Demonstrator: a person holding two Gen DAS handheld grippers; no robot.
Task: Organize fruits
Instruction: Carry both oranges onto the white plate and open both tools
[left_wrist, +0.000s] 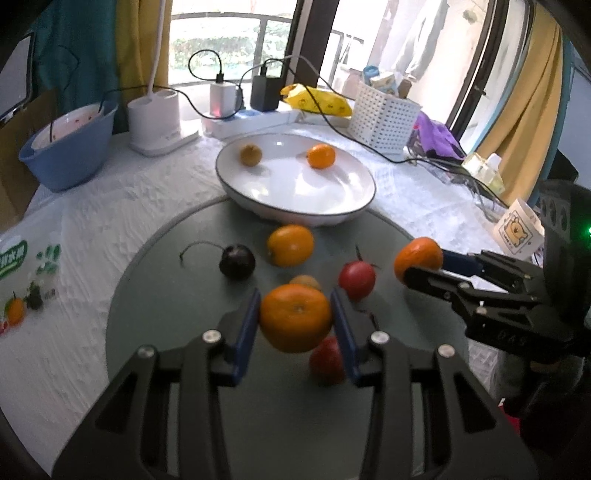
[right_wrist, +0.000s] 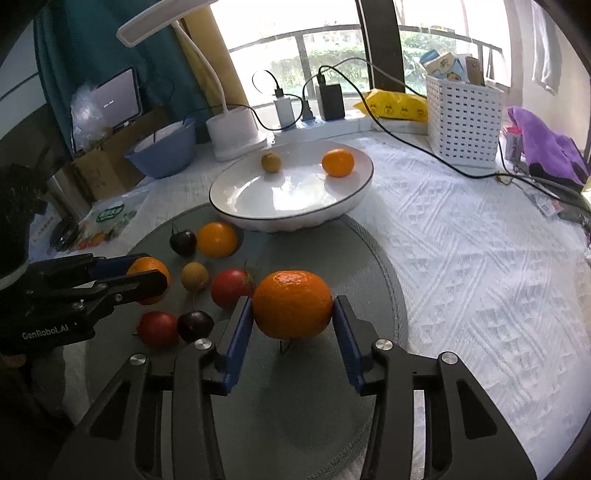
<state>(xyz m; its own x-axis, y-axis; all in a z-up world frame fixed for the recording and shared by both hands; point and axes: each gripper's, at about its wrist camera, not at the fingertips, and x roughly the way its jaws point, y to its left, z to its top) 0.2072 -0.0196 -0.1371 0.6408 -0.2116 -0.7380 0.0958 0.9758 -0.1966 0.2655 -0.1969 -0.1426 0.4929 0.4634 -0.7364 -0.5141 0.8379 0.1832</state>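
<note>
My left gripper (left_wrist: 295, 295) is shut on an orange (left_wrist: 295, 321), held just above the grey round mat (left_wrist: 166, 295). My right gripper (right_wrist: 292, 301) is shut on another orange (right_wrist: 291, 306); it also shows in the left wrist view as the right gripper (left_wrist: 421, 264). On the mat lie a third orange (left_wrist: 290, 245), two red tomatoes (left_wrist: 356, 278), a dark stemmed fruit (left_wrist: 237, 261) and a small brown fruit (left_wrist: 304, 281). Behind them, the white plate (left_wrist: 365, 206) holds one orange (left_wrist: 321, 156) and one brown fruit (left_wrist: 250, 155).
A blue basin (left_wrist: 66, 155), a white lamp base (left_wrist: 155, 122), chargers with trailing cables (left_wrist: 369, 144) and a white perforated basket (left_wrist: 384, 114) line the table's far side. A printed bag (left_wrist: 18, 280) lies at the left. White textured cloth (right_wrist: 480, 277) covers the table to the right.
</note>
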